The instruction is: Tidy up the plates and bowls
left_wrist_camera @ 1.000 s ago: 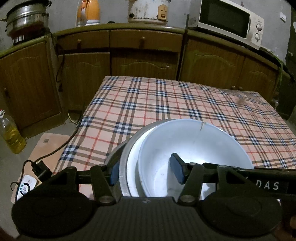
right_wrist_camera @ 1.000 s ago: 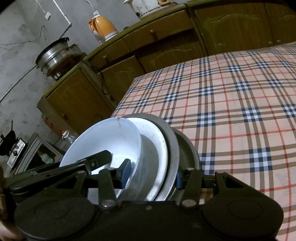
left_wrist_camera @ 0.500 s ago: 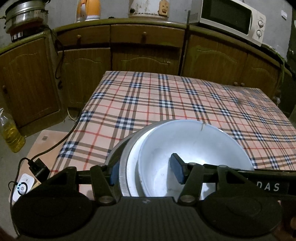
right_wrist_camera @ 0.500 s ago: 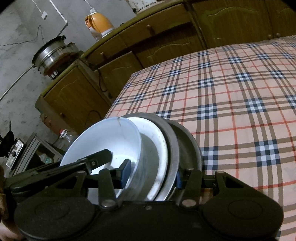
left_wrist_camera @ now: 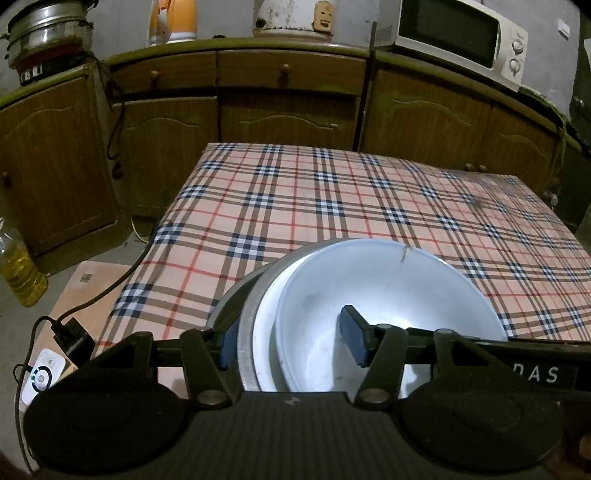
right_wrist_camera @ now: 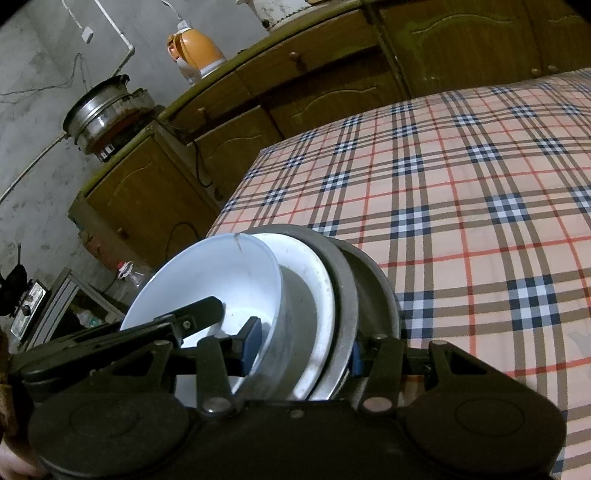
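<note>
A nested stack is held over the near left corner of the plaid table (left_wrist_camera: 295,206). It consists of a white bowl (left_wrist_camera: 388,295) with a cracked rim, a white plate (left_wrist_camera: 266,321) under it and a grey metal plate (left_wrist_camera: 247,314) outermost. My left gripper (left_wrist_camera: 290,339) is shut on the stack, one blue pad inside the bowl and the other outside the metal rim. From the opposite side my right gripper (right_wrist_camera: 303,350) clamps the same stack: white bowl (right_wrist_camera: 221,273), white plate (right_wrist_camera: 306,280), metal plates (right_wrist_camera: 343,280). The stack tilts in the right wrist view.
Wooden cabinets run behind the table, with a microwave (left_wrist_camera: 461,37), an orange kettle (left_wrist_camera: 171,22) and a steel steamer pot (left_wrist_camera: 48,33) on top. An oil bottle (left_wrist_camera: 18,266) and a plugged-in cable block (left_wrist_camera: 44,373) lie on the floor at left.
The table has slid only slightly in both views. Both grips on the stack are unchanged.
</note>
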Demonstrator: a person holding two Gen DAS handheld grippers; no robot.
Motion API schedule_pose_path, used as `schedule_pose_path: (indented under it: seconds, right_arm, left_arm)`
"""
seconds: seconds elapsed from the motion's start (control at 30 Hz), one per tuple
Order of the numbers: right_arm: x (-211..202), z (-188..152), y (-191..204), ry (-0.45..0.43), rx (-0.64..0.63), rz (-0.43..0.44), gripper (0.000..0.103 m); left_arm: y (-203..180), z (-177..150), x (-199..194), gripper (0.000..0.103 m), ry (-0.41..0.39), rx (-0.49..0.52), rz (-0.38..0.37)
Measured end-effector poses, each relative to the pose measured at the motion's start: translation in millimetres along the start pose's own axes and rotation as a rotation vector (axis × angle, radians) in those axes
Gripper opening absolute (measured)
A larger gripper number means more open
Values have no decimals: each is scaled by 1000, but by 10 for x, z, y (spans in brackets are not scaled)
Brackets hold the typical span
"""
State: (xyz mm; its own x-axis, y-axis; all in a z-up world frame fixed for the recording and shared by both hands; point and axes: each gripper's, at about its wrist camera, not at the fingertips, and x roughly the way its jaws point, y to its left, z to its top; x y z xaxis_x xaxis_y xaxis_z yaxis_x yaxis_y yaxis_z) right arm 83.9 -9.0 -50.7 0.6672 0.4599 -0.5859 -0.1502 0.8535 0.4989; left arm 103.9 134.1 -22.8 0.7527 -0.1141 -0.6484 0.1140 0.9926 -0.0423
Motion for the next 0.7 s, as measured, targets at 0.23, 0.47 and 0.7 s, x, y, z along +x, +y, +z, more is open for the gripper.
schedule_pose_path:
  seconds: [0.23,0.47,0.7]
  right_arm:
    - [-7,-9,5,-6,0,-2,57]
    - [-8,-12,-1,-9,1,-3,57]
    - [0,-33,-6,-3,8,-4,57]
  left_arm:
    - [-4,-5,17,57,-4,-1,-1]
    - [-9,-13,16,58,-7,-1,-2]
    - [-12,-19,34,58,1,2,-1]
